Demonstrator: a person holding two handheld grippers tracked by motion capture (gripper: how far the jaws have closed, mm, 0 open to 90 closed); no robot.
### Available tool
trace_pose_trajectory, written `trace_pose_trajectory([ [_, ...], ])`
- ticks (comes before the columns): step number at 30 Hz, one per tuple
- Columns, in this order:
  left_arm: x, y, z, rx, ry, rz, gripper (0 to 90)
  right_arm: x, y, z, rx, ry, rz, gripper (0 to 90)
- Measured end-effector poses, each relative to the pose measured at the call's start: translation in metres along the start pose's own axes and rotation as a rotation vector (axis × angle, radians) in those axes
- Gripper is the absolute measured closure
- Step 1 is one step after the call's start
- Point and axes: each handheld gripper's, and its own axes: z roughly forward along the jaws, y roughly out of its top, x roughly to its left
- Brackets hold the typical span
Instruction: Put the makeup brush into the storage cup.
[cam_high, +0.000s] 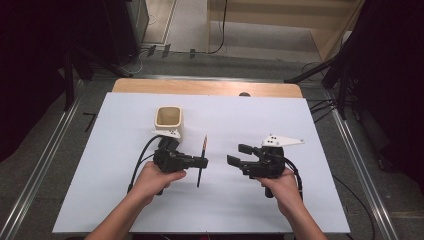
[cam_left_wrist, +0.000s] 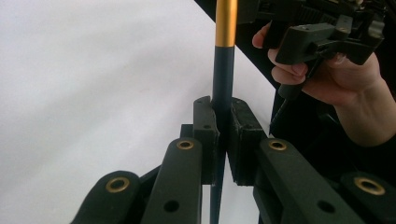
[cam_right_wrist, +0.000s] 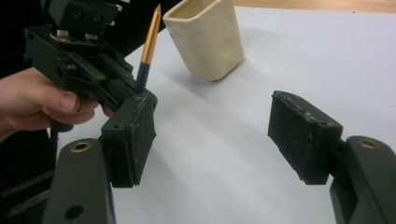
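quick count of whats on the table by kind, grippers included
grippers: 2, left gripper shut on the pen, right gripper open
pens: 1, dark pen with a gold end
cups: 1, cream cup standing upright
total: 4

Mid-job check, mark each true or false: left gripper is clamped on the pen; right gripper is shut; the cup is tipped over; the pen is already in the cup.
1. The left gripper is clamped on the pen. True.
2. The right gripper is shut. False: its jaws stand wide apart, holding nothing.
3. The cup is tipped over. False: it stands upright, mouth up.
4. The pen is already in the cup. False: it is held beside the cup, outside it.
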Motion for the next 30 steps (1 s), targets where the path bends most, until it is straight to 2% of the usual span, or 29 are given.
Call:
trace_pose_trajectory([
  [11,-0.001,0.002,-0.007,0.002,0.025,0.006,83.8,0.001,-0.006,-0.002,0.041,-0.040,-0.076,32.3],
  [15,-0.002,0.004,-0.010,0.003,0.032,0.014,83.8,-0.002,-0.010,-0.004,0.049,-0.047,-0.081,32.2],
  [18,-0.002,0.004,-0.011,0.009,0.040,0.015,83.8,-0.004,-0.012,-0.006,0.063,-0.051,-0.105,31.8],
  [30,-0.001,0.008,-0.016,0.006,0.038,0.007,83.8,-0.009,-0.022,-0.016,0.103,-0.066,-0.147,30.7],
])
